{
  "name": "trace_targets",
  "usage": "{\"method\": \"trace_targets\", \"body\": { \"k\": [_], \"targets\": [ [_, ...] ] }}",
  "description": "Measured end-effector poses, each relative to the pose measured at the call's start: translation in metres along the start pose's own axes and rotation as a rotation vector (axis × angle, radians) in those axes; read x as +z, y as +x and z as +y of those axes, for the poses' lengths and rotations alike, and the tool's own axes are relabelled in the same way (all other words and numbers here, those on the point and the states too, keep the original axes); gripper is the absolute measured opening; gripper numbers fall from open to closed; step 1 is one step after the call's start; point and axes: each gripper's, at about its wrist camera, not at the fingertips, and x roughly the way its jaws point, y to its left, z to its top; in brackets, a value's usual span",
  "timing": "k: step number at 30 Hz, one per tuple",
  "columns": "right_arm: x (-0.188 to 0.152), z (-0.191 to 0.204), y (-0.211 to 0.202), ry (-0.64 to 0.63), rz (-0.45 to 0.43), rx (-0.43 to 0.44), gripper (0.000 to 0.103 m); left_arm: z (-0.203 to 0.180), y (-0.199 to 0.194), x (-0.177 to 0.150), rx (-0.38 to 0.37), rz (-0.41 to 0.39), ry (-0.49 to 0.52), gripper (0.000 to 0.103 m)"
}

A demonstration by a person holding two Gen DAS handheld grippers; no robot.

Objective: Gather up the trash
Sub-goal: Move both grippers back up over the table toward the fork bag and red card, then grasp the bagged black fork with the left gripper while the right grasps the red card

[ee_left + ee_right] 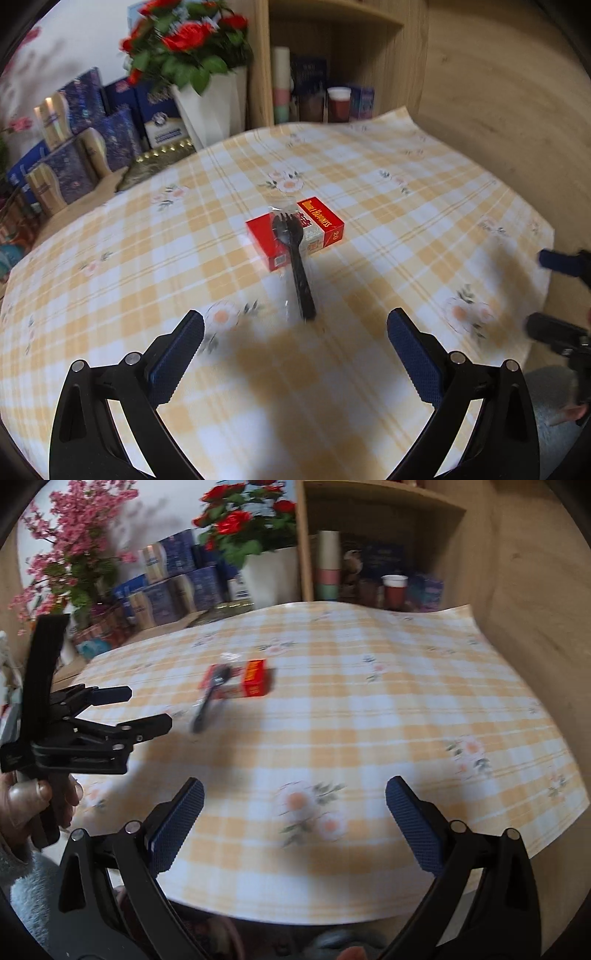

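Lining up on the black plastic spork in its clear wrapper (295, 258), I have the left gripper (295, 350) low over the yellow-and-white checked worktop (388, 206), its blue-padded fingers (177, 362) spread wide apart and holding nothing. The spork lies with its head resting on the red cardboard cigarette pack (295, 232) near the middle of the cloth, its handle running back towards me and ending just ahead of the gap between the fingers.

From the right wrist view the right gripper (295, 827) hangs nearer the worktop's front edge, its fingers also wide apart and empty, well apart from the trash.

I judge the step in hand to be the reach for the spork with the left gripper. To do it well I would keep the handle centred between the fingers, come in along its length and close across the handle end, since that end sits free of the pack. The wrapper looks slippery and thin, so I would bite on the rigid handle inside rather than on loose film. Lifting straight up should keep the head from dragging the pack sideways. No bin shows in either view.
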Motion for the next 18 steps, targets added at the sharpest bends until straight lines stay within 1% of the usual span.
{"method": "trace_targets", "body": {
  "k": [2,3,7,8,9,10,11,12,13,14,15,16,18],
  "targets": [
    [0.003,-0.009,0.003,0.016,0.000,-0.019,0.097,0.002,0.017,0.006,0.036,0.013,0.000,0.097],
    [0.004,-0.014,0.005,0.029,0.002,-0.012,0.097,0.003,0.024,0.010,0.046,0.018,-0.005,0.097],
    [0.006,-0.029,0.012,0.058,0.018,0.001,0.097,0.009,0.055,0.022,0.032,0.070,-0.054,0.096],
    [0.006,-0.030,0.012,0.059,0.022,0.000,0.097,0.011,0.063,0.024,0.023,0.087,-0.064,0.088],
    [0.006,-0.032,0.014,0.062,0.028,-0.001,0.097,0.012,0.069,0.025,0.018,0.103,-0.064,0.077],
    [0.006,-0.033,0.016,0.063,0.032,0.002,0.097,0.012,0.073,0.026,0.018,0.119,-0.060,0.072],
    [0.006,-0.034,0.018,0.063,0.036,0.005,0.097,0.012,0.078,0.026,0.017,0.139,-0.052,0.059],
    [0.007,-0.034,0.020,0.062,0.042,0.007,0.097,0.012,0.081,0.025,0.009,0.149,-0.049,0.041],
    [0.007,-0.034,0.022,0.060,0.046,0.007,0.097,0.014,0.080,0.023,0.018,0.146,-0.049,0.035],
    [0.007,-0.033,0.024,0.058,0.050,0.008,0.097,0.017,0.076,0.021,0.013,0.136,-0.056,0.019],
    [0.008,-0.032,0.026,0.055,0.055,0.013,0.097,0.021,0.071,0.019,-0.012,0.120,-0.085,0.016],
    [0.009,-0.030,0.028,0.053,0.061,0.023,0.097,0.027,0.064,0.015,-0.038,0.097,-0.123,0.016],
    [0.013,-0.024,0.034,0.045,0.075,0.042,0.097,0.037,0.048,0.004,-0.055,0.058,-0.188,0.014]
  ]
}}
